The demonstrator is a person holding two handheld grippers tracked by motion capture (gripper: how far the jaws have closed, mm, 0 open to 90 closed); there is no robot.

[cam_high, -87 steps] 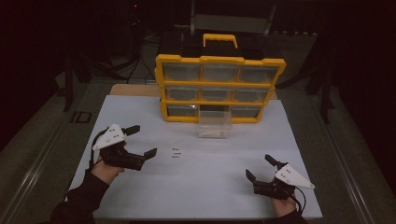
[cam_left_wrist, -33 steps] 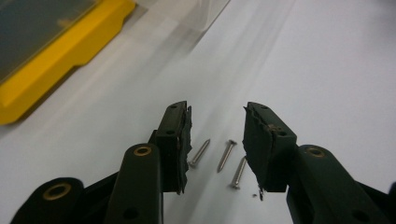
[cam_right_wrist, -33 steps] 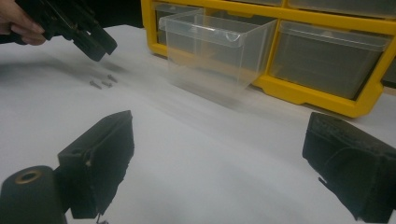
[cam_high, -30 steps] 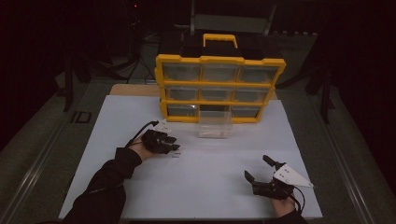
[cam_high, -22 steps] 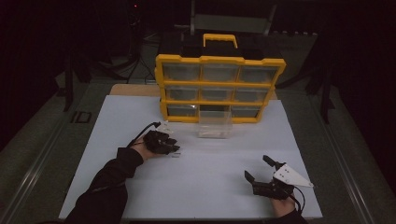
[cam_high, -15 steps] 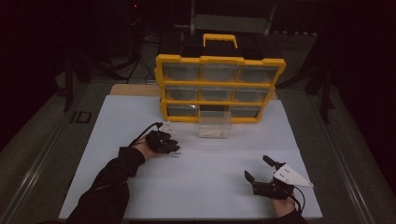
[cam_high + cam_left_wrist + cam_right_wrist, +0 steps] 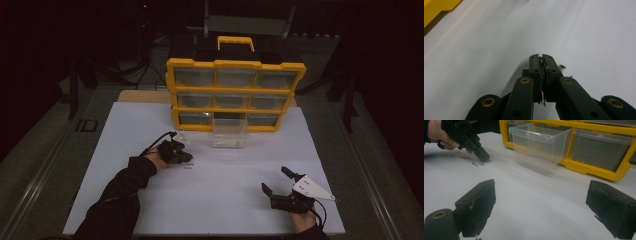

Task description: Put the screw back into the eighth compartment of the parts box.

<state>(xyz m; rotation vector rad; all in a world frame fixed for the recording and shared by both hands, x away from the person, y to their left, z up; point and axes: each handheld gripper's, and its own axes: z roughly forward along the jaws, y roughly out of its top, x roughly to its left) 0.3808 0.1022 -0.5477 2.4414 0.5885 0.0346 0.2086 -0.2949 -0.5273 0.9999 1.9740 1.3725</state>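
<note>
Screws [image 7: 475,164] lie on the white counter [image 7: 225,200] just beside the left hand-held gripper [image 7: 542,57], whose jaws have just closed together; right hand-held gripper [image 7: 277,181] stands apart, well away; yellow drawer organizer [image 7: 235,95] behind; dark room.

No legible text, label, brand or number on the yellow organiser [image 7: 235,90] or the white table [image 7: 150,125]; dim lighting may hide small print
</note>
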